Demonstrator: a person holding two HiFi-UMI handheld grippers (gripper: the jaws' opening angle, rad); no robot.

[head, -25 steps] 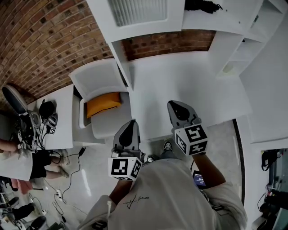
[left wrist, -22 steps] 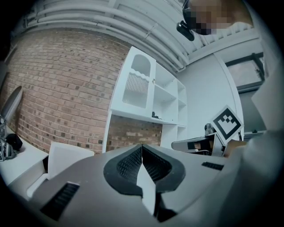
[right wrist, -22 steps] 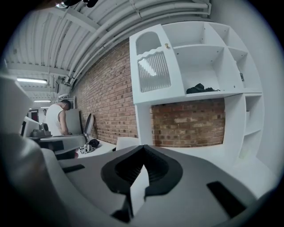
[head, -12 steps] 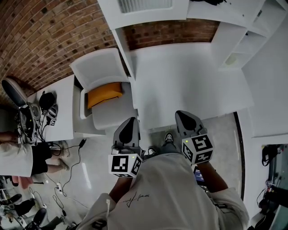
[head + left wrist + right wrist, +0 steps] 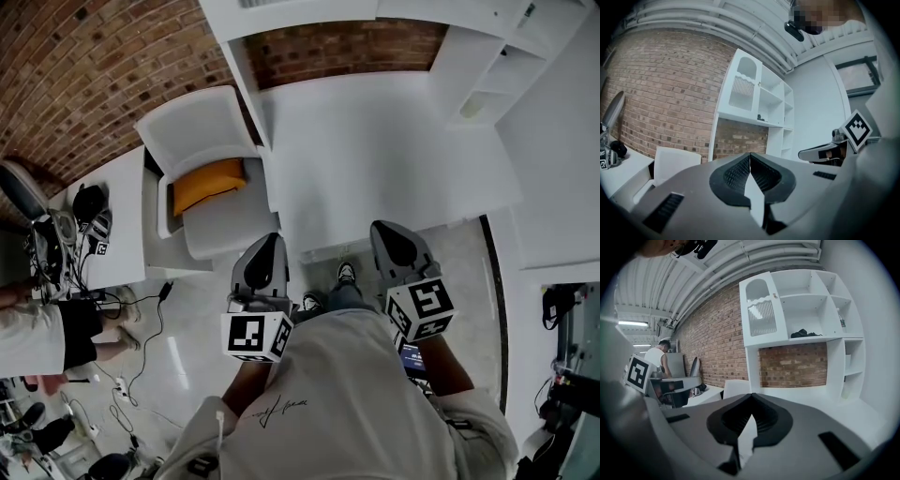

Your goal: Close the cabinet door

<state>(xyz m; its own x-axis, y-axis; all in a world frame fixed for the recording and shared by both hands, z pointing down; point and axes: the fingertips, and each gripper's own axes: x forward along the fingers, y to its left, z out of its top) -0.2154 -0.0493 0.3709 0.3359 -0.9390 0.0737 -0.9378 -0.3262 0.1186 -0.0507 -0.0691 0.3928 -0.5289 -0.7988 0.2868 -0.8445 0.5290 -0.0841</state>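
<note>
The white cabinet door [image 5: 759,310], with an arched pane and slats, is at the upper left of the shelf unit. It looks flush with its frame. It also shows in the left gripper view as the cabinet door [image 5: 740,86]. My left gripper [image 5: 269,247] and right gripper [image 5: 390,232] hover side by side at the near edge of the white desk [image 5: 375,150], well short of the cabinet. Both are shut with nothing between the jaws. The left gripper [image 5: 750,155] and right gripper [image 5: 751,395] each show their pads meeting.
A white chair with an orange cushion [image 5: 208,183] stands left of the desk. A side table [image 5: 103,244] at far left carries headphones and cables, and a person [image 5: 33,328] stands beside it. Open shelves [image 5: 806,310] hold a dark object. White wall panels [image 5: 553,141] flank the right.
The desk and shelf unit have slid upward in the head view. My right gripper has drawn back and down toward my body. Both grippers stay shut.
</note>
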